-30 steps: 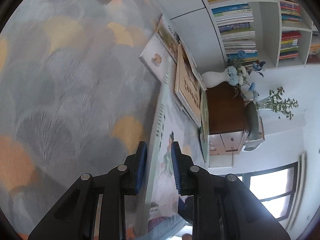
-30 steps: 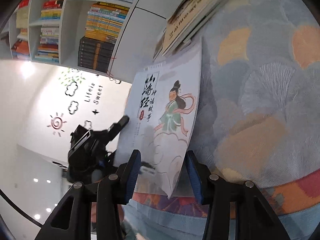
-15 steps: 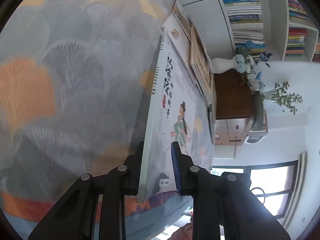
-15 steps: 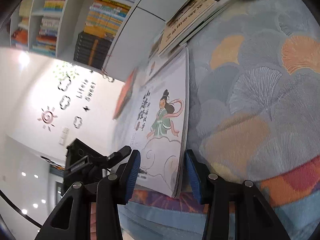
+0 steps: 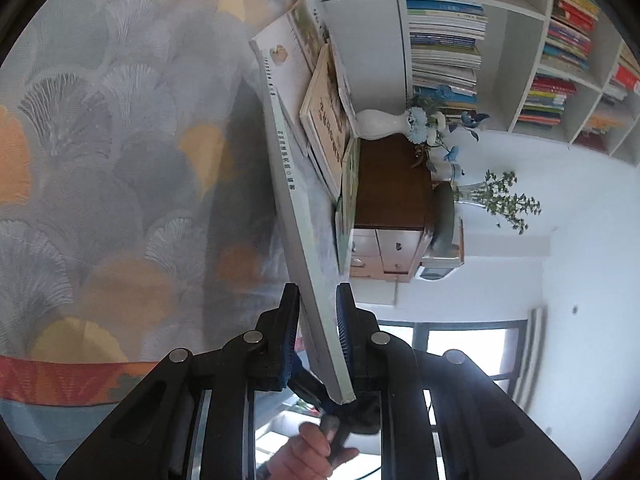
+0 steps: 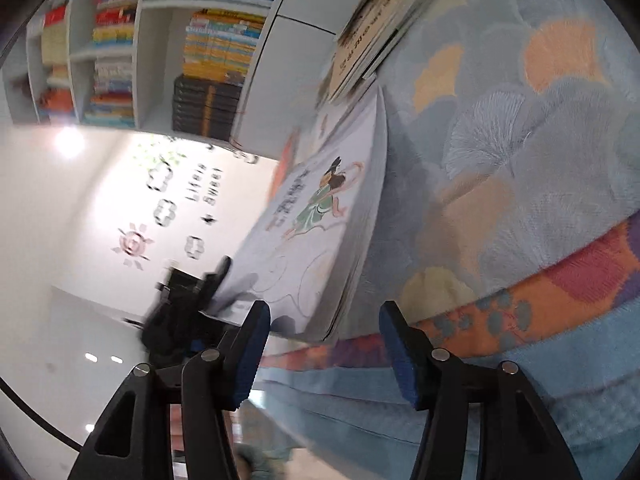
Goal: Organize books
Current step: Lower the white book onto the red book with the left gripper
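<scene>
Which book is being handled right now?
Start at the patterned rug below the white bookshelf. The big thin picture book is lifted off it on edge, clamped in the left gripper. Unlike the stacked books behind, its white cover shows a green-robed figure.

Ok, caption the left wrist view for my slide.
Left gripper shut on the illustrated book's edge above the patterned rug, bookshelf behind.

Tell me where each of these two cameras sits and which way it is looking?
Left wrist: on the left gripper, looking along fingers shut on the picture book; a hand shows below.
Right wrist: on the right gripper, whose jaws have just been opening, facing that book's cover.
Shared: book, rug, bookshelf.
</scene>
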A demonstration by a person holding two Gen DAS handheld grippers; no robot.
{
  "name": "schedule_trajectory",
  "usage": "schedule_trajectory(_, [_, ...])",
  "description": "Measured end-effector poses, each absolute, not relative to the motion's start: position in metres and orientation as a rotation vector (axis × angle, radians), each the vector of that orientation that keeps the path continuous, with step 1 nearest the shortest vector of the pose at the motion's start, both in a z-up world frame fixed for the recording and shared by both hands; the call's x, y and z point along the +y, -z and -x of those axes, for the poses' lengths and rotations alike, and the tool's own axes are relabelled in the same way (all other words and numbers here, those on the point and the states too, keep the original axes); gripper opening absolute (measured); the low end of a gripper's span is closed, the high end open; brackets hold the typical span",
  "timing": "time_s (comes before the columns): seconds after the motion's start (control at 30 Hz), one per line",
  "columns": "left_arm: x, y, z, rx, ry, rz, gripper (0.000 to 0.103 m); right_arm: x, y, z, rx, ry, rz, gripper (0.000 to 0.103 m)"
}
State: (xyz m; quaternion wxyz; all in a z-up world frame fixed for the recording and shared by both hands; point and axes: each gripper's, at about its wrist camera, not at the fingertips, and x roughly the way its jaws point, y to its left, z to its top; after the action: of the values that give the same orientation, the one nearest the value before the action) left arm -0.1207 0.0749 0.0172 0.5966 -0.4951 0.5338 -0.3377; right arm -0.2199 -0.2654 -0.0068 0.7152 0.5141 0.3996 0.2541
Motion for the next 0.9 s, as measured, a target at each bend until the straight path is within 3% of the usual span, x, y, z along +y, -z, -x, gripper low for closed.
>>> schedule_trajectory(0.13, [0.078, -0.009, 0.124, 1.261, 0.754, 1.117, 0.014, -0.261, 0.01, 0.202, 0.843, -0.618, -1.207, 0.055])
schedule_trajectory(0.2, [0.078, -0.012, 0.124, 1.26, 0.704, 1.034, 0.014, -0.254, 0.007, 0.197, 0.873, -0.584, -1.144, 0.039])
schedule_trajectory(0.27, [0.078, -0.013, 0.124, 1.261, 0.684, 0.915, 0.014, -0.242, -0.002, 0.195, 0.913, -0.486, -0.981, 0.03])
schedule_trajectory(0.37, [0.068, -0.011, 0.128, 1.271, 0.682, 0.763, 0.014, -0.22, -0.017, 0.2, 0.939, -0.344, -0.713, 0.023])
schedule_trajectory(0.7, [0.041, -0.048, 0.163, 1.11, 0.678, 0.263, 0.019, -0.149, -0.065, 0.234, 0.895, -0.186, -0.108, 0.023])
schedule_trajectory(0.9, [0.054, -0.064, 0.172, 1.082, 0.767, 0.276, 0.022, -0.135, -0.085, 0.251, 0.861, -0.302, -0.08, 0.024])
